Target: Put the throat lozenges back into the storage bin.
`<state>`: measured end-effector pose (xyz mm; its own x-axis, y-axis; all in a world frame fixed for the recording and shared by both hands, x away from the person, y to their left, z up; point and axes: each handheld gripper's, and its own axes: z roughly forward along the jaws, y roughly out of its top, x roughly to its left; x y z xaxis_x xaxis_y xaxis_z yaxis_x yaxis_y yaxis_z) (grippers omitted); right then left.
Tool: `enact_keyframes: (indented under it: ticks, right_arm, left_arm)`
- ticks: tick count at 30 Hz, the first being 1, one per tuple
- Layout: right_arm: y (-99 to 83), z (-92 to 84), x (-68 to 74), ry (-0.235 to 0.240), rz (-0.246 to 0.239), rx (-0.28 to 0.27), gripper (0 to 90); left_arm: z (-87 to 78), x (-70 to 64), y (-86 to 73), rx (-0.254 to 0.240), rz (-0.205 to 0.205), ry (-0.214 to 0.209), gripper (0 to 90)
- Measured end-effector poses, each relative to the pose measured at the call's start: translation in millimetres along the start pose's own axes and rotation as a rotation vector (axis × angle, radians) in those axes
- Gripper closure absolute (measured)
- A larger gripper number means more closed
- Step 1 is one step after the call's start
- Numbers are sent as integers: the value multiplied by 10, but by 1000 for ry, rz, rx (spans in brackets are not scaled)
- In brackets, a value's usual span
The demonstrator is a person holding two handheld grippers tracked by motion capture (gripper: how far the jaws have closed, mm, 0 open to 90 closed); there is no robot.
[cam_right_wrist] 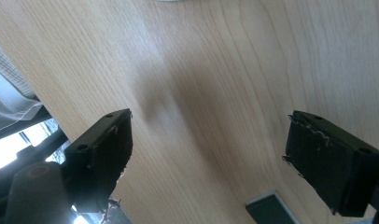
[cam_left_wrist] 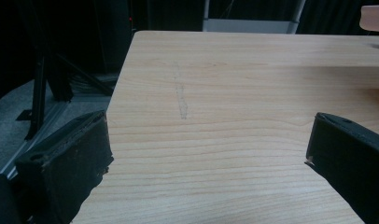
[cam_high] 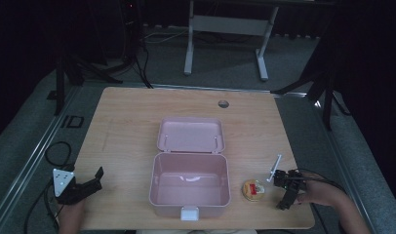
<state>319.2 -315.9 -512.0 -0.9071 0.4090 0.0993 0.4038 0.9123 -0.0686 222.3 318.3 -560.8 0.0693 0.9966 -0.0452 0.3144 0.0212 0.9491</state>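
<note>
While the right gripper (cam_high: 287, 191) hangs spread and empty, fingers (cam_right_wrist: 334, 158) apart, just right of the small round yellow tin (cam_high: 253, 190) on the wooden bench (cam_high: 128, 126), beside the open pink plastic box (cam_high: 190, 187). Left gripper (cam_high: 89, 185) spread, idle. Risk: steep tilt may skid the tin.

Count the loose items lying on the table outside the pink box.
2: a round yellow tin right of the pink box, and a white stick beyond it, by the right gripper. None seem hidden.

Dark room, grey carpet floor (cam_high: 152, 58); white-legged desk frame (cam_high: 225, 29) behind wooden table (cam_high: 128, 122); black stands at sides.
</note>
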Motion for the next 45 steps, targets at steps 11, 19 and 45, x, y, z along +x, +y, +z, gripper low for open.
enact_keyframes:
  ticks: [11,19,45]
  right_arm:
    - [233,15,55,12,-55,16,143]
    - [431,37,105,2,-109,12,143]
    - [906,57,233,-42,-234,39,194]
  left_arm:
    - [-3,3,-1,-2,1,-3,4]
    - [-4,3,-1,-3,2,-4,4]
    - [-4,5,-2,-4,0,-7,4]
